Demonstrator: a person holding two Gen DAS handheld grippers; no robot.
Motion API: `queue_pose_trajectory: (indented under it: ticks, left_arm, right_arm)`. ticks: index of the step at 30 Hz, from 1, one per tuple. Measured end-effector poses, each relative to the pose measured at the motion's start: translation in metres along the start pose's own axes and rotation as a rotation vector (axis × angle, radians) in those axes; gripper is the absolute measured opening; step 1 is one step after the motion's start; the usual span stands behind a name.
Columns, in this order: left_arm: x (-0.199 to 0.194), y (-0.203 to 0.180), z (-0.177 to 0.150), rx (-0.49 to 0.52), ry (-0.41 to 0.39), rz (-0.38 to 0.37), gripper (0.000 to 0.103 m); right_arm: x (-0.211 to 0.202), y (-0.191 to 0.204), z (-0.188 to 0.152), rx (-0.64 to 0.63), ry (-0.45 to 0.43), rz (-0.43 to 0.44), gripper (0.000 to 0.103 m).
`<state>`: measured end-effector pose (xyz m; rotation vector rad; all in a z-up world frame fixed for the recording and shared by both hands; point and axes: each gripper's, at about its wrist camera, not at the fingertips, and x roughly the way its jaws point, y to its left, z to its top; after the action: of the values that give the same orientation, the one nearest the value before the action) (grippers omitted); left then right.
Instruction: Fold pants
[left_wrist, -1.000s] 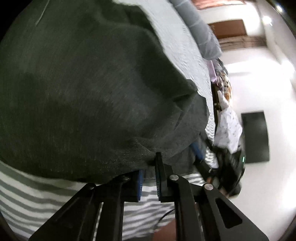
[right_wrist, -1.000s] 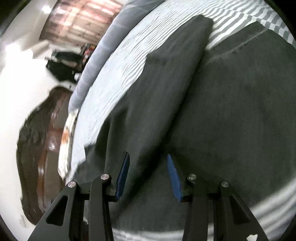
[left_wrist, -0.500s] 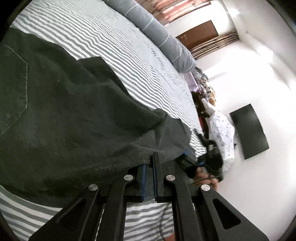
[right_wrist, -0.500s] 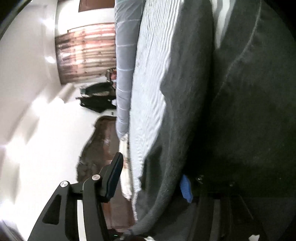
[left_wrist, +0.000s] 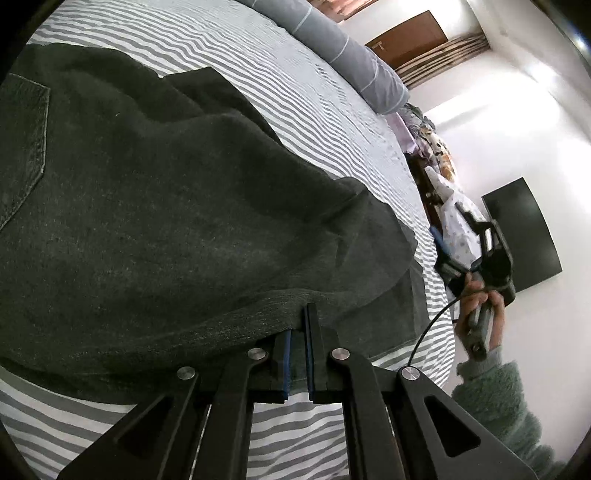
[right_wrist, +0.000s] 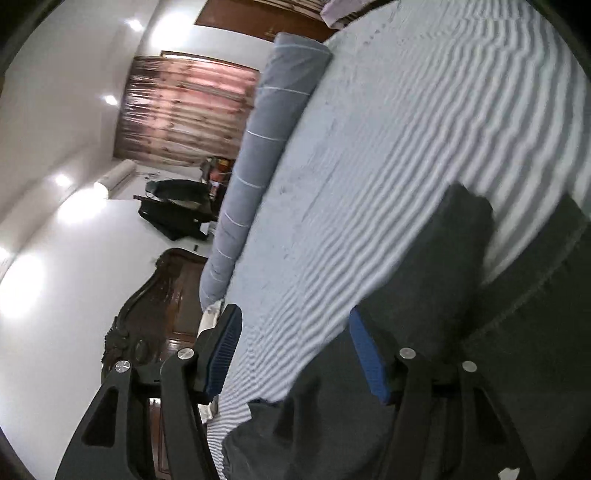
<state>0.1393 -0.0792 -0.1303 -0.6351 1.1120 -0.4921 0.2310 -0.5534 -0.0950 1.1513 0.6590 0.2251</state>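
Dark grey pants (left_wrist: 177, 221) lie on a grey-and-white striped bed (left_wrist: 332, 122), with a back pocket at the far left. My left gripper (left_wrist: 298, 328) is shut on the pants' folded edge near the bed's front. In the right wrist view the pants (right_wrist: 461, 332) fill the lower right. My right gripper (right_wrist: 295, 343) is open and empty, held above the pants' edge and the striped sheet. It also shows in the left wrist view (left_wrist: 476, 251), held in a hand off the bed's right side.
A long grey bolster pillow (right_wrist: 255, 155) lies along the head of the bed. A dark wooden headboard (right_wrist: 155, 317) and a curtained window (right_wrist: 184, 110) stand beyond it. A black panel (left_wrist: 524, 232) hangs on the white wall, with clutter beside the bed.
My right gripper has let go of the pants, opened wide and pulled away from the fabric to the bed's side. My left gripper stays shut on the folded edge.
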Motion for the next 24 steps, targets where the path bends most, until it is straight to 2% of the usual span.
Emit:
queue_pose_trajectory:
  ticks: [7,10,12,14,16,21,23,24]
  left_arm:
    - [-0.009,-0.005,0.011,0.021,-0.031,-0.012,0.006]
    - [-0.014,-0.005,0.014,0.025,-0.045,-0.023,0.006]
    - [-0.015,-0.004,0.015,0.023,-0.042,-0.018,0.006]
    - [-0.014,-0.001,0.012,0.018,-0.033,-0.015,0.006]
    - [-0.011,-0.001,0.013,0.018,-0.025,-0.009,0.006]
    - [-0.005,0.002,0.015,0.011,-0.013,-0.013,0.006]
    - [-0.002,0.006,0.016,-0.008,-0.004,-0.015,0.006]
    - [-0.001,0.008,0.017,-0.015,0.000,-0.013,0.006]
  right_arm:
    - [-0.010,-0.039,-0.036,0.038,0.036,-0.074,0.059]
    - [-0.007,-0.057,-0.037,0.076,0.047,-0.084,0.058]
    - [-0.002,-0.063,-0.030,0.095,0.015,-0.074,0.047]
    - [0.003,-0.060,-0.020,0.090,0.008,-0.084,0.022]
    - [0.009,-0.045,-0.009,0.030,-0.006,-0.118,0.013]
    - [0.048,0.008,0.007,-0.135,0.045,-0.179,0.012]
    - [0.084,0.024,0.009,-0.185,0.103,-0.224,0.017]
    - [0.098,0.028,0.008,-0.192,0.136,-0.230,0.023]
